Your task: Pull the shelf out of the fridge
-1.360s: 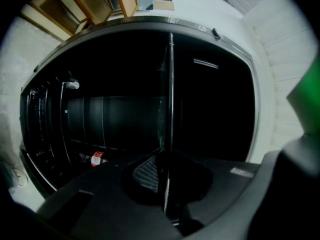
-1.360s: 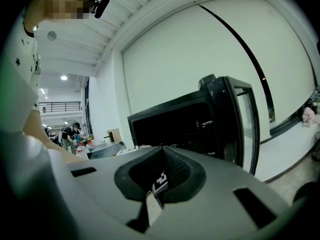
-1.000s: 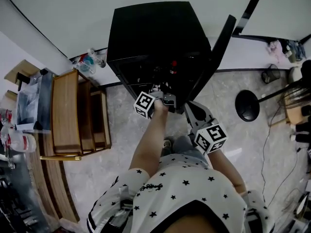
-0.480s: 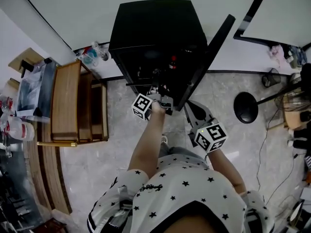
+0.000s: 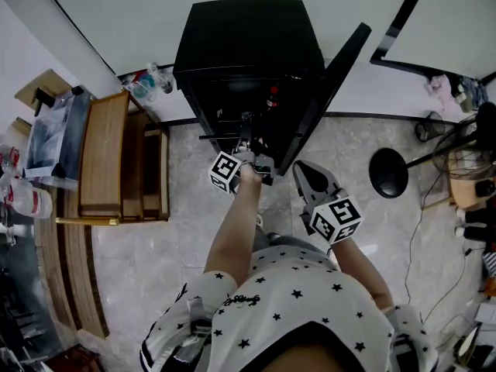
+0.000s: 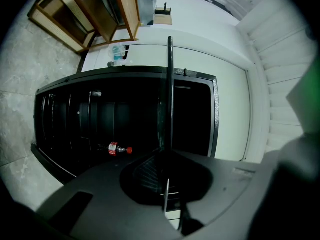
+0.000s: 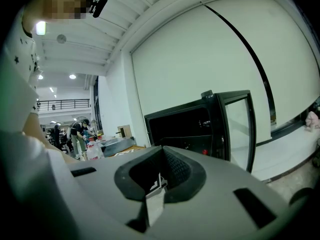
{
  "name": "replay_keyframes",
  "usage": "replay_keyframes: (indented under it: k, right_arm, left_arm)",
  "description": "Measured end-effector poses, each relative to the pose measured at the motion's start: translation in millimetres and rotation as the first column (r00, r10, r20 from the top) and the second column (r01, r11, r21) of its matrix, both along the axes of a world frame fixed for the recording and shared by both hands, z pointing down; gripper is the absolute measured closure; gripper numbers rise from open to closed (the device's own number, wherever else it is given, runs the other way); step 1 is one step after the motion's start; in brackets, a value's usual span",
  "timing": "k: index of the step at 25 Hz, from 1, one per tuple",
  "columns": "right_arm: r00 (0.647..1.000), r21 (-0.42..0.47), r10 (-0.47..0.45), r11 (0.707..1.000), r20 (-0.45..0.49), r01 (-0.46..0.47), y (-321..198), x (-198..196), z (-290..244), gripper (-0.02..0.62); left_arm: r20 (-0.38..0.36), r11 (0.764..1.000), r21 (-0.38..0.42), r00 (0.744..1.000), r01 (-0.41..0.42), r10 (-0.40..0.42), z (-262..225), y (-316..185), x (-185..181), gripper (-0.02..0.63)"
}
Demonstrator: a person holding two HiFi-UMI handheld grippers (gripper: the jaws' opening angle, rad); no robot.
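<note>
The black fridge [image 5: 248, 49] stands with its door [image 5: 329, 84] swung open to the right. A thin dark shelf [image 5: 221, 136] sticks out of its front, seen edge-on as a dark line [image 6: 170, 94] in the left gripper view. My left gripper [image 5: 248, 144] reaches into the opening and is shut on the shelf's front edge [image 6: 167, 156]. A red-capped bottle [image 6: 117, 148] lies inside the fridge. My right gripper [image 5: 304, 170] hangs shut and holds nothing, in front of the door; the open fridge [image 7: 190, 126] lies ahead of it.
A low wooden shelf unit [image 5: 124, 165] stands left of the fridge, with plastic bottles [image 5: 147, 84] behind it. A round black stand base [image 5: 387, 173] and cables lie on the tiled floor to the right. The person's legs are below the grippers.
My left gripper has drawn back slightly from the fridge, still shut on the shelf's edge, and the shelf sticks out a little further. The right gripper has hardly moved.
</note>
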State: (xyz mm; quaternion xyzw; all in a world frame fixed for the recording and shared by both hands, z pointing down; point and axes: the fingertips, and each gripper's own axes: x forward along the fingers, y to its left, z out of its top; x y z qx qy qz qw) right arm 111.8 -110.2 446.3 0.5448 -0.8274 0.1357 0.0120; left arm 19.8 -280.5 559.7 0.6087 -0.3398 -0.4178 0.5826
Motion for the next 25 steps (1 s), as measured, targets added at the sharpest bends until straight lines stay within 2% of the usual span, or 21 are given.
replay_keyframes:
  k: [25]
  right_arm:
    - [1.000,-0.002,-0.024,1.000,0.007,0.024,4.1,-10.3,2.4,0.601]
  left_arm:
    - [0.000,1.000,-0.007,1.000,0.003,-0.003,3.3,14.6,-2.7,0.583]
